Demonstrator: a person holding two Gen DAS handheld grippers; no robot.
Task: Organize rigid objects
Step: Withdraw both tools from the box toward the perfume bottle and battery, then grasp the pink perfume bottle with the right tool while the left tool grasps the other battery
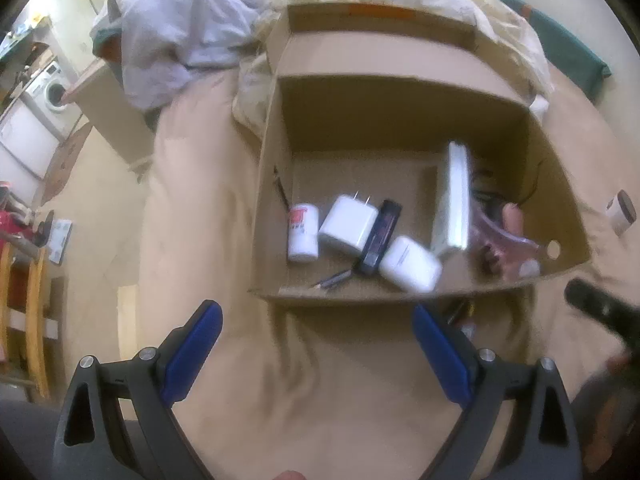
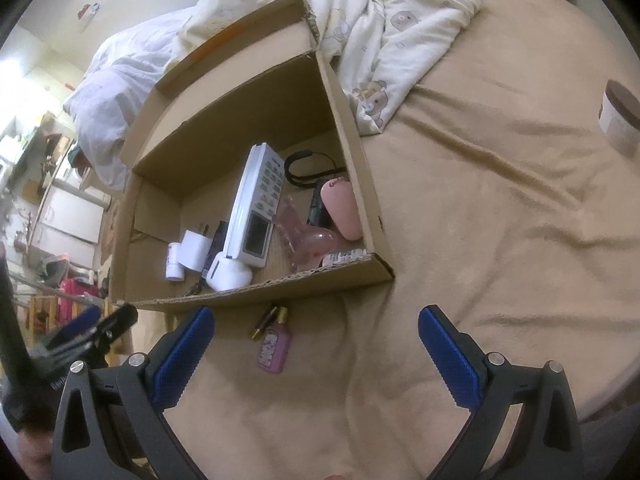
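An open cardboard box (image 1: 400,128) (image 2: 352,152) lies on the tan bedspread. It holds a white remote (image 2: 256,208) (image 1: 454,196), a white charger (image 1: 348,224) (image 2: 194,250), a white earbud case (image 1: 410,264) (image 2: 230,274), a small white bottle (image 1: 303,232), a dark lighter-like item (image 1: 380,236) and pink items (image 2: 344,208). A pink perfume bottle (image 2: 275,344) and a dark lipstick tube (image 2: 264,322) lie on the bedspread in front of the box. My left gripper (image 1: 318,320) is open and empty, short of the box. My right gripper (image 2: 316,326) is open and empty, around the perfume bottle's area.
A cream jar with a brown lid (image 2: 620,118) (image 1: 620,212) stands on the bedspread at right. Crumpled white and cream bedding (image 2: 380,20) lies behind the box. The left gripper (image 2: 92,332) shows at the left edge of the right wrist view.
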